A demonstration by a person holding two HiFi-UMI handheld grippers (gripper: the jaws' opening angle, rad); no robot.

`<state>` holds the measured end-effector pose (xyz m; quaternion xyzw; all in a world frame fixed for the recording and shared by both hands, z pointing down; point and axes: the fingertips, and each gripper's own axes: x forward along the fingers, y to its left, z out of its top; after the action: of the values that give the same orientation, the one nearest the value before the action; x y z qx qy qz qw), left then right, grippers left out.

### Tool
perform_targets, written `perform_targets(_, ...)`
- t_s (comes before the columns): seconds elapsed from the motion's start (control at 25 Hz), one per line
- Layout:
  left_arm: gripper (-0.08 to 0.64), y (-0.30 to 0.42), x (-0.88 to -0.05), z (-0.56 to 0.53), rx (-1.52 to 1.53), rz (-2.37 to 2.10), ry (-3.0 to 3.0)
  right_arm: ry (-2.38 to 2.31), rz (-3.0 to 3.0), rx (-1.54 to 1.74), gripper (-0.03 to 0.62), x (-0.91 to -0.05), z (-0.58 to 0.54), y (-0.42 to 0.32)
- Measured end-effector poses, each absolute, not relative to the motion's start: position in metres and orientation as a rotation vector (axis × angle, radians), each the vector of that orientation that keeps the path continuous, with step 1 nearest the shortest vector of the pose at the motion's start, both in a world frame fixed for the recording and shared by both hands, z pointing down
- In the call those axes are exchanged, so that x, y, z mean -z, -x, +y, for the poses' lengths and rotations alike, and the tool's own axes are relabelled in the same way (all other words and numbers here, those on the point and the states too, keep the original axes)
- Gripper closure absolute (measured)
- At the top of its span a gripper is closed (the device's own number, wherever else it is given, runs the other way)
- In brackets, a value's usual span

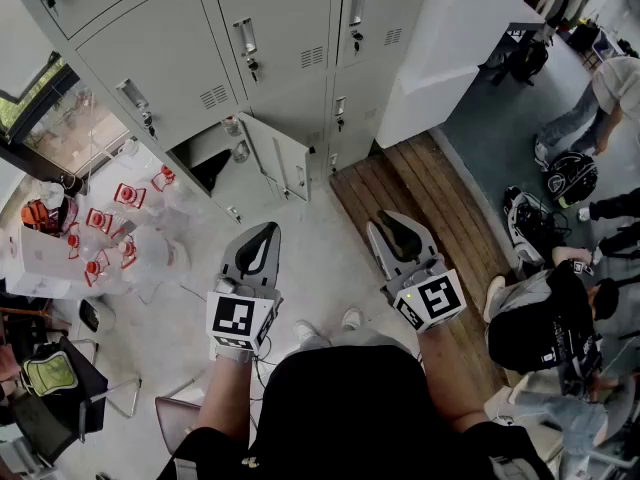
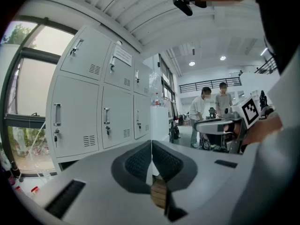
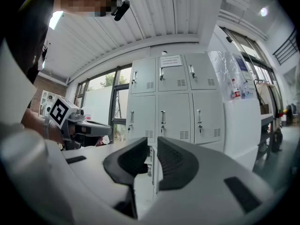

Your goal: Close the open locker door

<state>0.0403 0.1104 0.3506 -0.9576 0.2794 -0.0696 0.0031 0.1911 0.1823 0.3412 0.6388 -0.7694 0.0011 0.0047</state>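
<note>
bottom locker (image 1: 203,147) open, something dark inside; left gripper (image 1: 266,232) fingers clenched empty, right gripper (image 1: 392,220) fingers slightly parted.

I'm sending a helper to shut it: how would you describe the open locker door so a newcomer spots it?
Find the grey locker bank beside the wooden floor strip. Look along its bottom row. The open locker door is the only one swung outward, baring a dark compartment; every other door sits flush.
</note>
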Motion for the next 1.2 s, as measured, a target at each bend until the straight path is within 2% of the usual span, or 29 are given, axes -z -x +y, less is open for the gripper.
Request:
perform_targets(0.76, 0.537, -0.085, -0.38, 0.138, 0.391, 1.039, 2.956, -1.921, -2.59, -0.09, 0.515, -0.36, 0.179, -0.257)
perform_targets(1.2, 0.537, -0.086, -0.39, 0.072, 0.389, 0.984, 2.987, -1.944, -2.553, -0.132, 0.515, -0.373, 0.116, -0.256)
